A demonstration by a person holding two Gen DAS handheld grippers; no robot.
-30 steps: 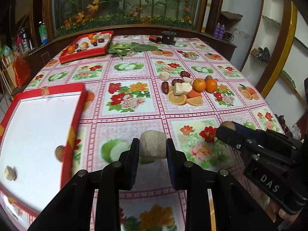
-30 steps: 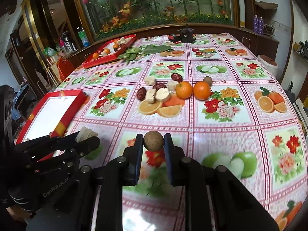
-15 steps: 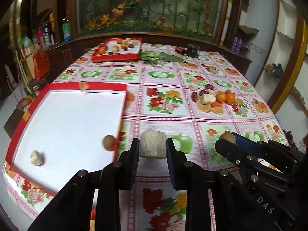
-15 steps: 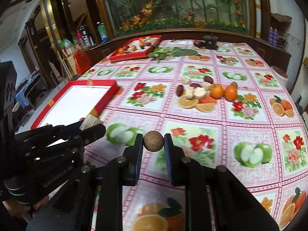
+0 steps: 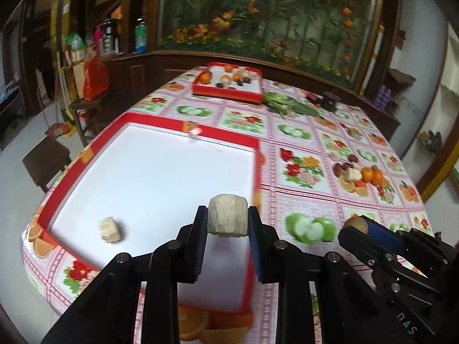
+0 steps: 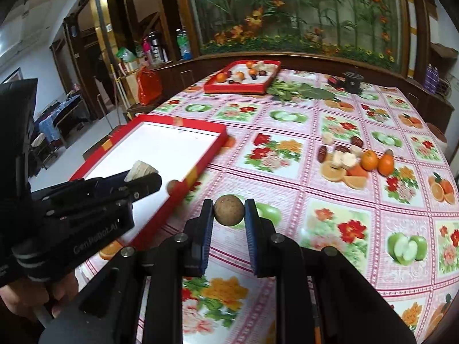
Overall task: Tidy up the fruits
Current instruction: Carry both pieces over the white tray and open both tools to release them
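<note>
Currently mid-carry, both loads in transit toward the near red-rimmed tray with a white floor (image 5: 160, 177), which sits at the left edge of the bench with the fruit-and-flower oilcloth (image 5: 304, 132). Left to right: one pale cut chunk (image 5: 110, 229) already lies on the tray floor near its left rim; the left tool (image 5: 228, 226) pinches a pale, fibrous, drum-shaped fruit piece (image 5: 228, 215) between its pads, held above the tray's right half; the right tool (image 6: 228, 223) is pressed tight on a small round brown fruit (image 6: 228, 210), over the cloth just outside the tray's right rim. Further right, the unsorted pile of oranges, dark dates and pale chunks (image 6: 355, 157) rests on the cloth; a second red tray with sorted fruit (image 6: 243, 78) stands at the far edge. Judged next move: lower the left piece to the tray floor clear of the chunk there, then spread the pads; the right tool must cross the rim before releasing, or the ball may roll off. Versus a second ago: both tools have swung leftward, the tray now fills the left view, where earlier only its corner showed; grips unchanged.
</note>
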